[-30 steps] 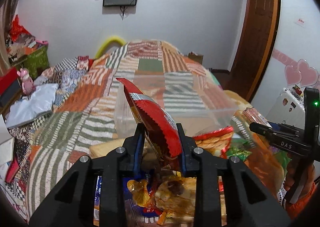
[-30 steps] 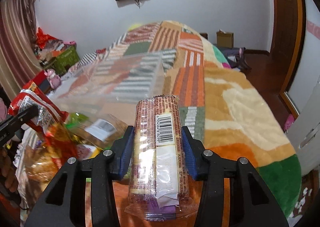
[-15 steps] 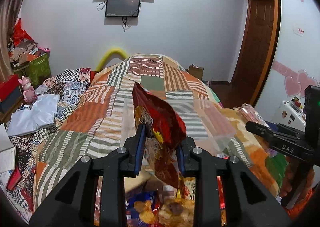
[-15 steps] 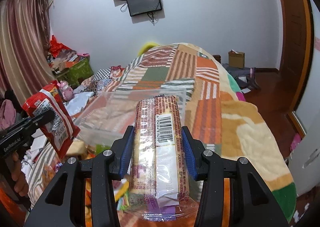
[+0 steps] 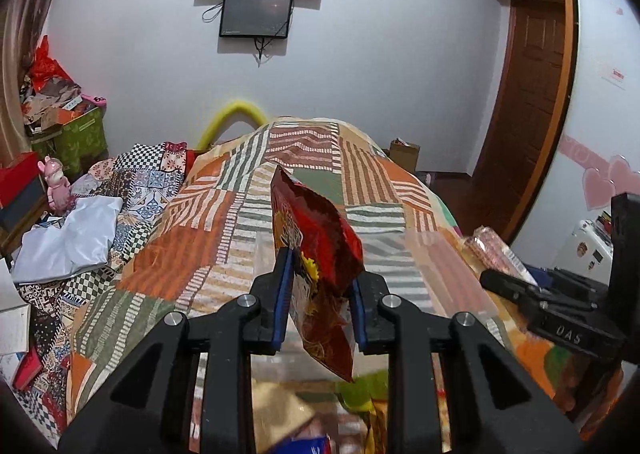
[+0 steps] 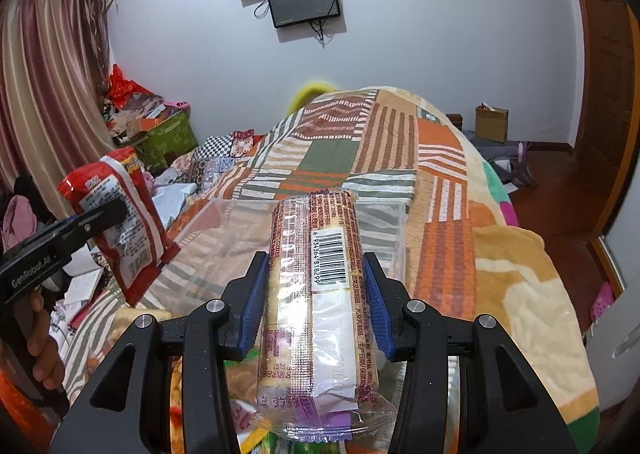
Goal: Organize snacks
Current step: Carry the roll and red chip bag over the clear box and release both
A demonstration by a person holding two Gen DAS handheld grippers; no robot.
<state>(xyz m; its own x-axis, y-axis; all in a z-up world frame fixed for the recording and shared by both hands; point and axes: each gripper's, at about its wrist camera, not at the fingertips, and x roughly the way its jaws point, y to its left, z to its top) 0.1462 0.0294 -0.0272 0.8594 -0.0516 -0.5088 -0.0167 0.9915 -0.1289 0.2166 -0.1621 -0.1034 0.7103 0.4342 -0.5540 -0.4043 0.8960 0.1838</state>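
The left gripper point(image 5: 319, 304) is closed on a red snack bag point(image 5: 316, 258), pinching it across its middle so the sealed top stands up ahead of the fingers point(image 5: 282, 294) and the lower end hangs below them. In the right wrist view the same bag point(image 6: 120, 222) hangs in the air at the left, well above the bed. The right gripper point(image 6: 316, 304) is clamped on a clear-wrapped biscuit pack point(image 6: 316, 302), its blue pads pressing both long sides near the barcode.

Both packs sit over or just before a clear plastic bin point(image 6: 384, 226) that rests on the patchwork bedspread point(image 6: 440, 158). A heap of loose snacks point(image 5: 280, 410) lies below the grippers at the near edge.

The red bag looks light, puffy and crinkly. Its film is likely slick, and it will probably swing or twist about the pinch line, so a hold at mid-body or on the flat sealed edge seems safest; a hard squeeze could crush what is inside. The biscuit pack looks stiffer and somewhat heavier, a long stack in smooth wrap. Its contents are probably brittle, so firm but moderate pressure across the sides, near the middle of its length, should stop it tipping or sliding out. Neither pack is in the bin yet.
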